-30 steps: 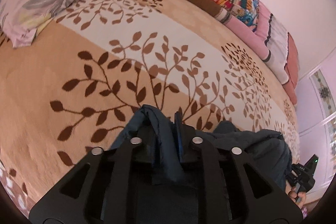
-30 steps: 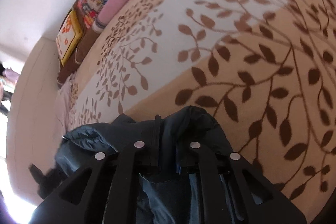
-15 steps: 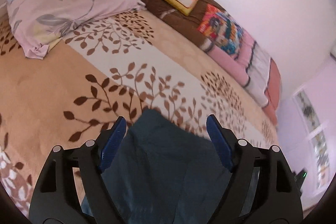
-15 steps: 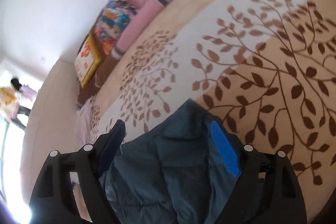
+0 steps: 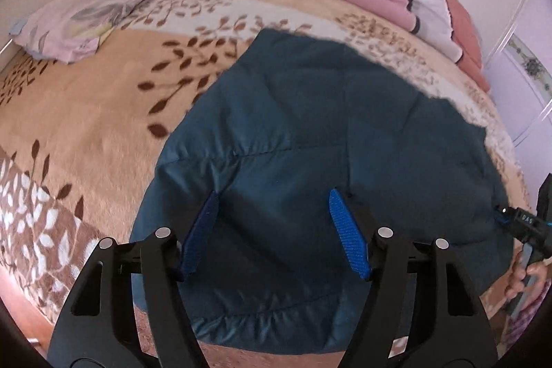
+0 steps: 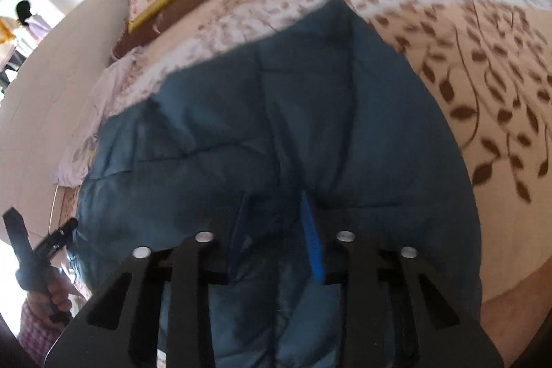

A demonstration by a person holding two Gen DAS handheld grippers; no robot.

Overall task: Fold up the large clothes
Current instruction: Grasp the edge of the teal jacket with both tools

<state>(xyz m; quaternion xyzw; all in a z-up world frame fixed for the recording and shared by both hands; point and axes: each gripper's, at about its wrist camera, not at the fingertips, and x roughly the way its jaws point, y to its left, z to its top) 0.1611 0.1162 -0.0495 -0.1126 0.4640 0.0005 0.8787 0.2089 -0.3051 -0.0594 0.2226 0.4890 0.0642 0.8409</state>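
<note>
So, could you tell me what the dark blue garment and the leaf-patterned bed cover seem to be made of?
The dark blue garment looks like a padded synthetic shell, probably nylon or polyester: smooth, with a slight sheen, and stitched into puffy quilted panels. The leaf-patterned bed cover looks like a plush fleece-type blanket: matte and soft, with a fuzzy nap that blurs the printed brown leaves. The fibre of either cannot be confirmed by sight.

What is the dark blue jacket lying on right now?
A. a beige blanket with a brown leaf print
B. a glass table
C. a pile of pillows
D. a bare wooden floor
A: the jacket is spread over the beige blanket, whose brown leaf print shows around it.
</note>
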